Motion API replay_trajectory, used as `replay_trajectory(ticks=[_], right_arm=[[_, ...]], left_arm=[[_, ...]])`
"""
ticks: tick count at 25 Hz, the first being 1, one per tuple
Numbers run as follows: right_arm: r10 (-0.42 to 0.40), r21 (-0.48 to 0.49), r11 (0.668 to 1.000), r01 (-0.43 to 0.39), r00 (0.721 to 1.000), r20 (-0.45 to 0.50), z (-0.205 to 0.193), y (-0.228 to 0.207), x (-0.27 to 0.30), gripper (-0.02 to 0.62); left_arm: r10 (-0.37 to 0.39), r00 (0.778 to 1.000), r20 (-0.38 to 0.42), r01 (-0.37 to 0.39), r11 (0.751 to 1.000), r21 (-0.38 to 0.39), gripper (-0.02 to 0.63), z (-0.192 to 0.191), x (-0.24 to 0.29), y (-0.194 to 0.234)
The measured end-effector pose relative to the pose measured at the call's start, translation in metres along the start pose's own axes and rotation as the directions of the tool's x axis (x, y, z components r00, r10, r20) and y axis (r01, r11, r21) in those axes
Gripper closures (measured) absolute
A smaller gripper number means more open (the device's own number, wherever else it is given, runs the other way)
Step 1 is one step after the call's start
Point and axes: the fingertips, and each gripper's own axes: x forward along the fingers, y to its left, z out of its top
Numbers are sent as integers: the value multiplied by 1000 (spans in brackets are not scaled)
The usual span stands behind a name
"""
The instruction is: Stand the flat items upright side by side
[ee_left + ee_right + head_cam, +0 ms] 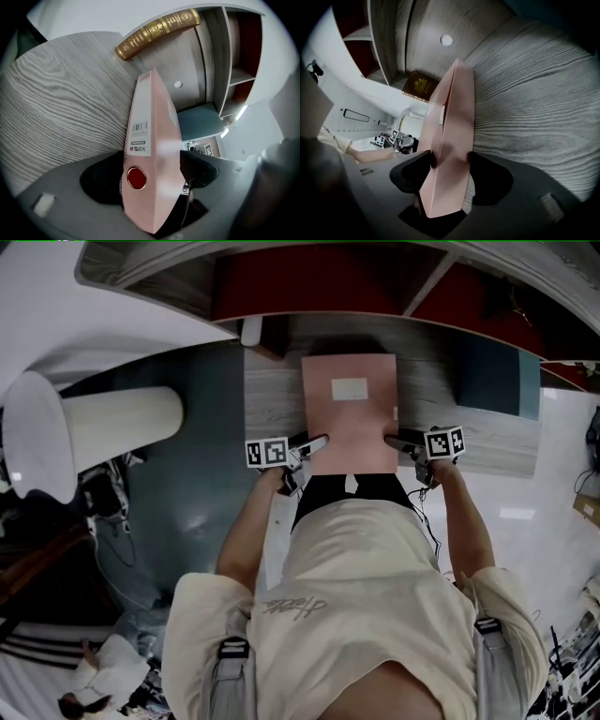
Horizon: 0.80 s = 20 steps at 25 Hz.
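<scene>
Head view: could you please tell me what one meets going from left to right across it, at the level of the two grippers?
cream-coloured cylinder → left gripper → pink cardboard box file → right gripper

Grey wood-grain desk (270, 404), brown gold-lettered book (157, 32) at its back edge, pink file box (349, 427) across its middle.

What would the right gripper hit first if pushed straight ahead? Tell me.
The pink file box: the right gripper is clamped on it. Past it, probably the wooden panel behind the desk, though depth is unclear.
</scene>
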Motion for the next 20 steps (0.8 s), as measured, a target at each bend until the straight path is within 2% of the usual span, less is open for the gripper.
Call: replay_trajectory(ticks=[3, 6, 8, 13, 16, 20], right_arm=[[-84, -42, 996, 84, 996, 6, 2, 2, -2, 318], [-199, -111, 974, 200, 980, 17, 6, 3, -2, 280], [-228, -139, 964, 225, 974, -7, 9, 4, 1, 304], [-179, -153, 975, 162, 979, -103, 6, 5, 2, 321], [-156, -182, 975, 129, 977, -146, 2, 7, 1, 328], [-117, -204, 976, 80, 978, -175, -5, 10, 3, 336]], left_arm=[[23, 1000, 9, -23, 1000, 19, 226, -2, 1, 1], [32, 999, 14, -33, 999, 31, 191, -3, 3, -1], [41, 999, 28, -41, 999, 29, 188, -1, 4, -3], [47, 994, 99, -43, 998, -35, 178, -1, 1, -2], [52, 992, 113, -47, 998, -45, 195, -5, -2, -1], [55, 991, 124, -47, 997, -68, 182, -12, -6, -1]])
